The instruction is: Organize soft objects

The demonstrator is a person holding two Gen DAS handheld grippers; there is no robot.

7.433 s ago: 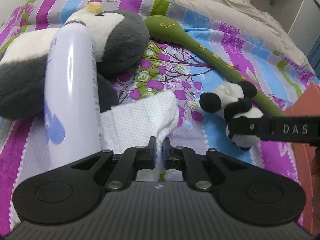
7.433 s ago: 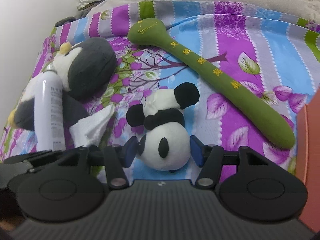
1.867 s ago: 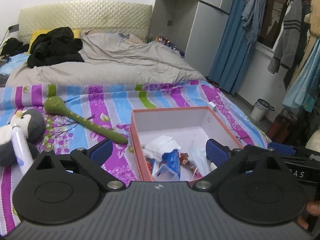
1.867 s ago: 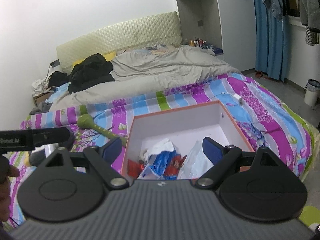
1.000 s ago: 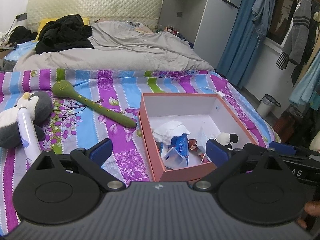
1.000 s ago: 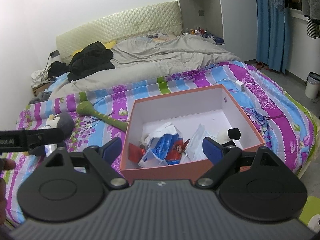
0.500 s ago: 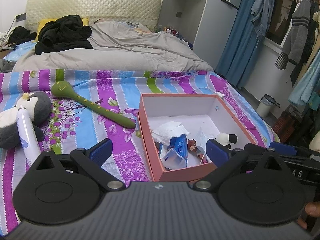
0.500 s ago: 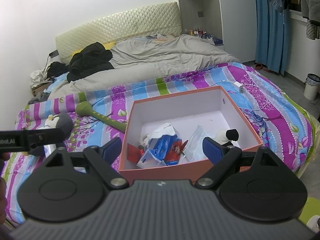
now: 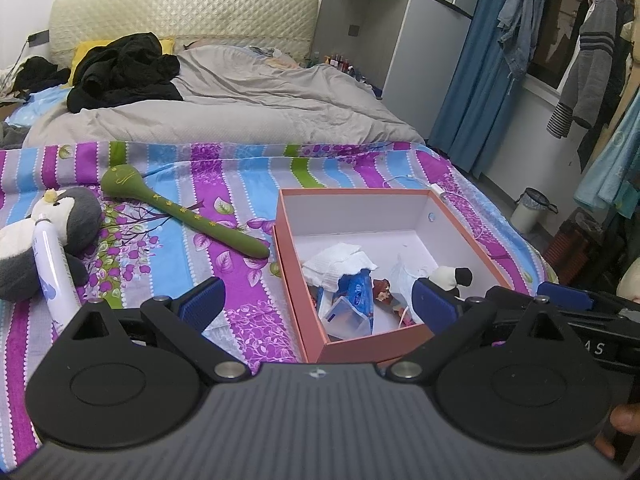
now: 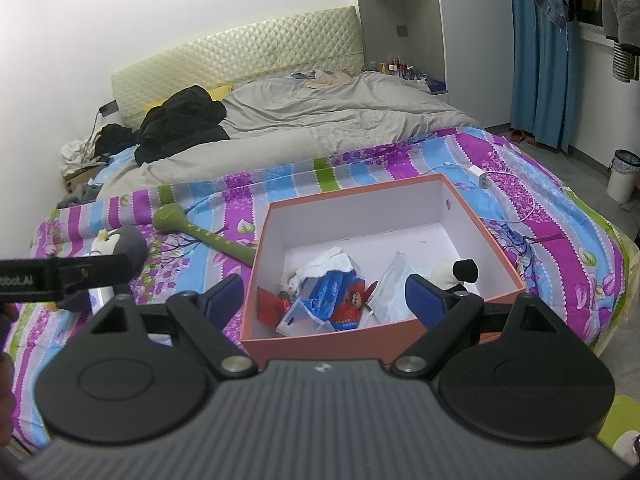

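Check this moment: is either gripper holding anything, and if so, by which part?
Nothing is held. The left gripper and the right gripper both stand open and empty above the box; the panda toy lies inside it, ungripped.

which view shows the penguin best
Left wrist: the penguin lies in full sight on the bedspread, a white bottle across it. In the right wrist view it is smaller and partly hidden behind the left gripper.

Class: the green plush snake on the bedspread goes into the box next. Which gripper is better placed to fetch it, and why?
Probably the left gripper. It is open and empty, and the green snake lies on its side of the box. The right gripper, also open, faces the box itself.
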